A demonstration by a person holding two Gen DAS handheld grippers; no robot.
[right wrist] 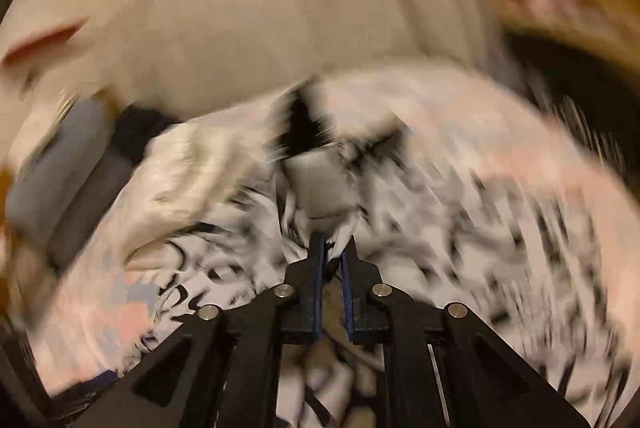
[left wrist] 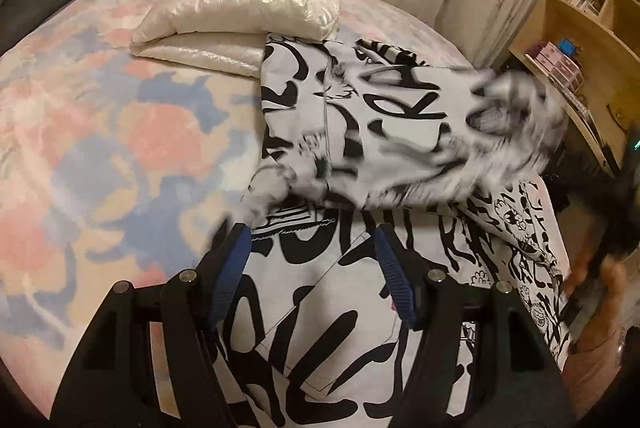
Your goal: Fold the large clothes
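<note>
Two grippers: left gripper [left wrist: 312, 240] jaws spread over the printed garment [left wrist: 360, 132], right gripper [right wrist: 333, 248] jaws pinching its fabric.

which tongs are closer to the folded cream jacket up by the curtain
Left, judging by what shows. The left tongs hang open over the black-and-white printed garment, with the cream jacket just beyond it. The right tongs are shut on that garment's fabric; no jacket is discernible in their blurred view.

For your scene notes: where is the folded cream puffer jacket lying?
In the left wrist view, the cream puffer jacket lies upper centre on the pastel bedspread, touching the black-and-white garment.
</note>
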